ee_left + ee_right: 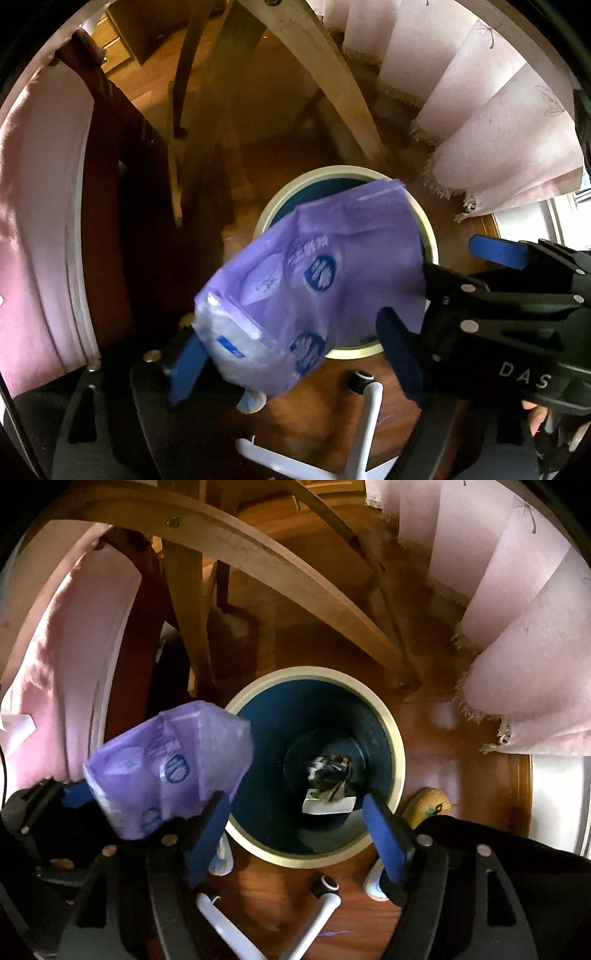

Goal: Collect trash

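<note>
A purple plastic wrapper [317, 273] with blue round logos hangs over the round bin [280, 199], which has a cream rim and dark blue inside. My left gripper [295, 354] holds the wrapper at its lower end between its blue fingers [188, 365]. The right wrist view shows the wrapper [166, 764] to the left of the bin [391, 738], with crumpled trash [330, 775] at the bin's bottom. My right gripper [295, 830] is open and empty just above the bin's near rim; it also shows at the right of the left wrist view [443, 288].
The bin stands on a wooden floor under a wooden table frame [258, 565]. Pink fringed cloth [535, 664] hangs at the right and pink fabric [33, 221] at the left. White chair-base legs [317, 915] with a caster lie near the bin.
</note>
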